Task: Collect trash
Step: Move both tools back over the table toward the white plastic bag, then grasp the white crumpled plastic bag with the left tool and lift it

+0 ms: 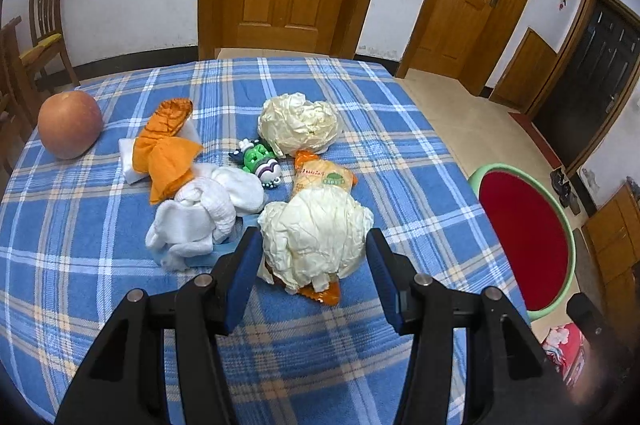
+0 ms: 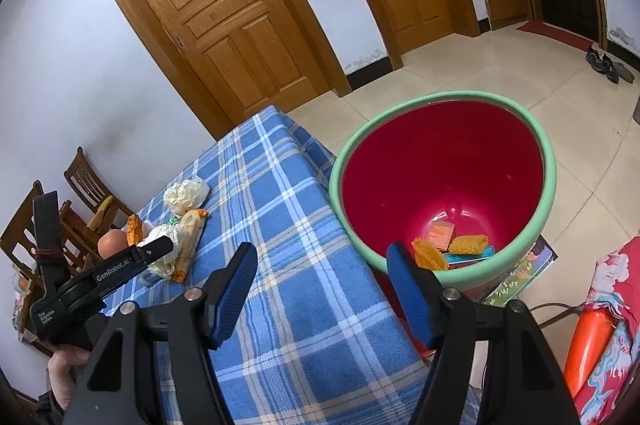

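The left tongs are wide open around a crumpled paper ball, ready to pinch it. The ball sits on an orange wrapper on the table. The right tongs are wide open and hold nothing, near the red bin. A white cloth lies just left.

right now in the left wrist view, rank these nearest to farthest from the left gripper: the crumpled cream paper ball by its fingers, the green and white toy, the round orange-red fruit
1. Crumpled cream paper ball, between the open fingers of the left gripper.
2. Green and white toy, mid-table, just beyond the ball.
3. Round orange-red fruit, far left on the blue plaid tablecloth.
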`<state>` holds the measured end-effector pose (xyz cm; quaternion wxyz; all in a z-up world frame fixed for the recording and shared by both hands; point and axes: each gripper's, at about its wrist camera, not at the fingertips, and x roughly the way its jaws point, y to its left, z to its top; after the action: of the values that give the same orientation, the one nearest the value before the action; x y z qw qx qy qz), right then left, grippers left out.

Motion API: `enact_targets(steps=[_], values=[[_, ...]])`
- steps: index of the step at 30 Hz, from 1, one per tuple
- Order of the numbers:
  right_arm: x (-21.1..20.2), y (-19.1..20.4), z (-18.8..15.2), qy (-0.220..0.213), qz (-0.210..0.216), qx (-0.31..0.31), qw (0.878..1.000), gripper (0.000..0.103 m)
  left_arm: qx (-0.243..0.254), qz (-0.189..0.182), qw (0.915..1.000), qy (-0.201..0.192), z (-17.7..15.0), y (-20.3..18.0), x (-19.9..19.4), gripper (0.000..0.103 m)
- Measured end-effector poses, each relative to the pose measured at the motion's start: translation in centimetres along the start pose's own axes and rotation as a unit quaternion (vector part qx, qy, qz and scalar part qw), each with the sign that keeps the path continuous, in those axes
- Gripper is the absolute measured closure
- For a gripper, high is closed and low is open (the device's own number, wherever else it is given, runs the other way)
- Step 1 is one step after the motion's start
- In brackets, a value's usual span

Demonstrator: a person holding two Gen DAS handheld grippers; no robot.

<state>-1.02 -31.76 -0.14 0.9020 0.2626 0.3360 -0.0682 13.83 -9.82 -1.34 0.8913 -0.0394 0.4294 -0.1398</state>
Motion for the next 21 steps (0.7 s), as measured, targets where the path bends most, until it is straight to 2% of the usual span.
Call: enact_targets(steps=[1,4,8,21], values=[[0.0,0.0,0.0,0.0,0.0,0.0,1.0,0.033,0.0,0.001,1.0,0.001,0.0,0.0,0.2,0.049],[0.0,0.0,-0.1,0.0,0.001,0.0,1.0,0.033,-0.001,0.001,1.0,0.003,-0.1,0.2,0.3,0.06],[0.0,0.0,-0.1,0.0,0.001,0.001,1.0,0.033,0.001,-0.004,1.0,0.002,-0.3,0.2,0.1,0.065],[-0.5,0.9,-0.4,-0.005,0.009,-0.007,1.0,0.033,0.003,-0.044,0.9981,-0.042,-1.1,0.2,-5.1,0.066]])
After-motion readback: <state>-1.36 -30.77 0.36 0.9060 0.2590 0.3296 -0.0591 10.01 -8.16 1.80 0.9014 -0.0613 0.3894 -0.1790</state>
